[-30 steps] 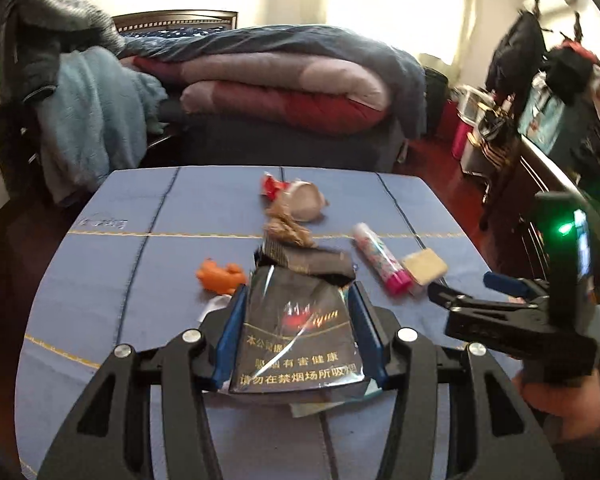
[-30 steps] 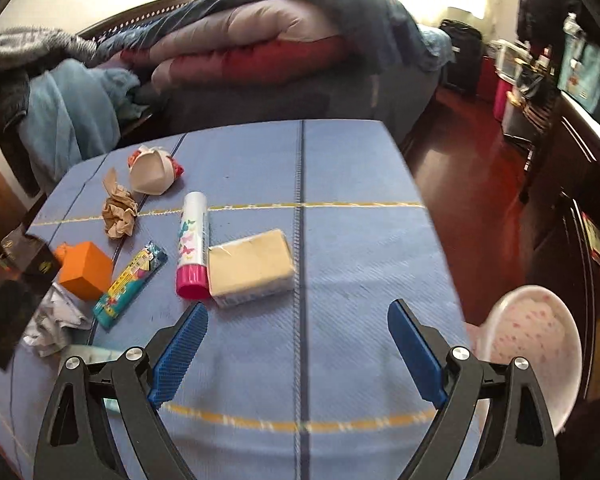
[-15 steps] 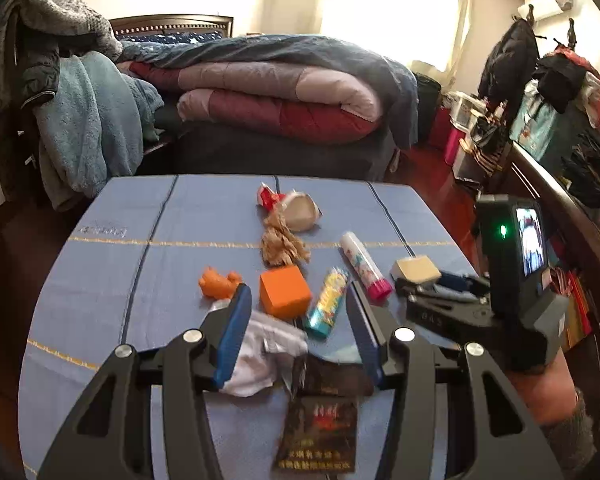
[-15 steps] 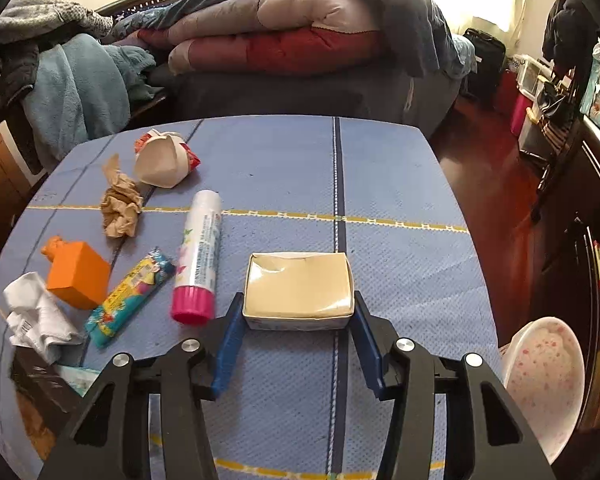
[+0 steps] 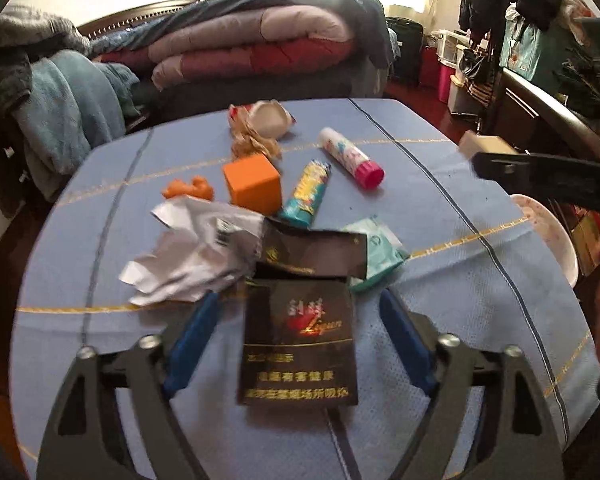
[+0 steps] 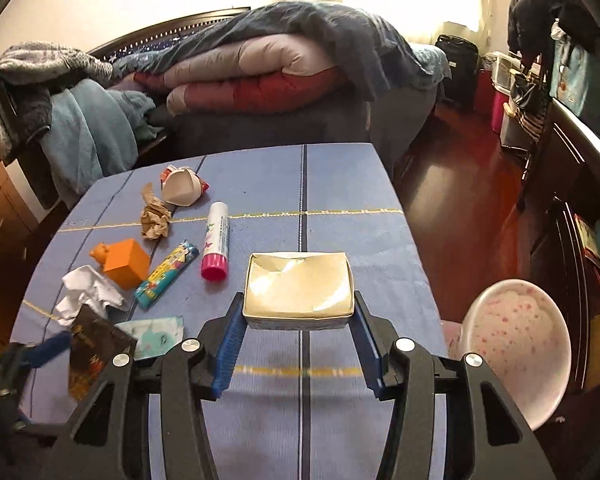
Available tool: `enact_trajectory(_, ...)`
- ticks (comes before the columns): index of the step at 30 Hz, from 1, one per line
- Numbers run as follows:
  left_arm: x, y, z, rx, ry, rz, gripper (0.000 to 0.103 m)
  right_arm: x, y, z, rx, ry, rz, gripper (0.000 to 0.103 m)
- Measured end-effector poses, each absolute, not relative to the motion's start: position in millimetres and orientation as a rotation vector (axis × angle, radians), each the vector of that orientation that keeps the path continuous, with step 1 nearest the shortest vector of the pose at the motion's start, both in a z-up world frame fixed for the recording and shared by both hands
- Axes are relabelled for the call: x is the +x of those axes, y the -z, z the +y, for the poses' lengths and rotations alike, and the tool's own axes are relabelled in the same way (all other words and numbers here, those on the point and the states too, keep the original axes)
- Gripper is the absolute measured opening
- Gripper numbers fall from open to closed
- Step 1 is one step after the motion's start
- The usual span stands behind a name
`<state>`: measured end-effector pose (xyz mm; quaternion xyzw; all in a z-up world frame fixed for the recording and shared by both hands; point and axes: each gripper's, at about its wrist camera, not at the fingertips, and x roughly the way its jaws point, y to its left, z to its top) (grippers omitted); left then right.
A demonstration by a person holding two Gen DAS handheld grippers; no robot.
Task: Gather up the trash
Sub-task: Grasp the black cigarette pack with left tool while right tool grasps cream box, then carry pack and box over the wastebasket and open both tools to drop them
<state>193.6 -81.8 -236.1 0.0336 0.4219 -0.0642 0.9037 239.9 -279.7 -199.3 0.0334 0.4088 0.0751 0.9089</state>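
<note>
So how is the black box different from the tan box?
The black box is dark with red and gold print; the tan box is plain and pale. The black box has its lid flipped open, while the tan box is shut and dented on top. The black box lies between the open fingers of the left gripper, ungripped; the right gripper squeezes the tan box. Both are small cardboard boxes.
</note>
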Motion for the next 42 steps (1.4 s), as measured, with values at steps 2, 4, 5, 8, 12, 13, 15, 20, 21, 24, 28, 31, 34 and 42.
enact_trajectory(2,195.6,243.8,-79.9,0.049,0.133,0.897,0.050,232.6,196.6,-280.4,0.074,-0.157,0.840,0.051)
enact_trajectory(4,190.8,239.2,-73.5,0.006,0.131,0.885,0.049,225.2,193.3,-281.8,0.082,-0.163,0.834,0.051)
enact_trajectory(5,187.5,235.5,-70.6,-0.014,0.131,0.873,0.049,221.1,191.8,-281.4,0.085,-0.166,0.831,0.051)
enact_trajectory(8,175.6,212.9,-62.9,-0.037,0.106,0.814,0.049,208.1,185.9,-279.9,0.094,-0.177,0.819,0.051)
enact_trajectory(12,160.5,181.3,-53.8,-0.039,0.071,0.751,0.049,191.7,179.5,-275.3,0.102,-0.189,0.807,0.051)
enact_trajectory(13,156.1,175.0,-51.6,-0.042,0.061,0.740,0.049,187.6,178.0,-274.0,0.103,-0.195,0.804,0.051)
enact_trajectory(15,149.2,165.7,-48.4,-0.044,0.043,0.726,0.050,181.1,174.9,-270.0,0.101,-0.203,0.798,0.051)
enact_trajectory(20,132.9,144.0,-34.9,-0.071,0.015,0.697,0.050,161.8,167.3,-261.2,0.082,-0.216,0.778,0.051)
enact_trajectory(21,130.4,139.9,-32.8,-0.077,0.012,0.690,0.050,157.4,165.3,-259.9,0.076,-0.216,0.770,0.051)
enact_trajectory(24,119.8,124.4,-29.3,-0.083,0.008,0.658,0.050,145.4,158.9,-259.5,0.070,-0.217,0.749,0.051)
enact_trajectory(28,111.1,107.4,-36.0,-0.079,0.028,0.621,0.050,129.8,147.2,-265.6,0.061,-0.205,0.710,0.051)
enact_trajectory(31,108.4,96.3,-50.8,-0.067,0.061,0.595,0.050,120.5,140.4,-274.8,0.060,-0.181,0.686,0.052)
enact_trajectory(34,109.8,87.9,-70.1,-0.056,0.113,0.579,0.050,112.5,136.5,-288.0,0.065,-0.142,0.668,0.052)
enact_trajectory(42,121.0,80.9,-140.5,0.015,0.251,0.561,0.050,102.0,137.6,-342.9,0.122,-0.021,0.659,0.052)
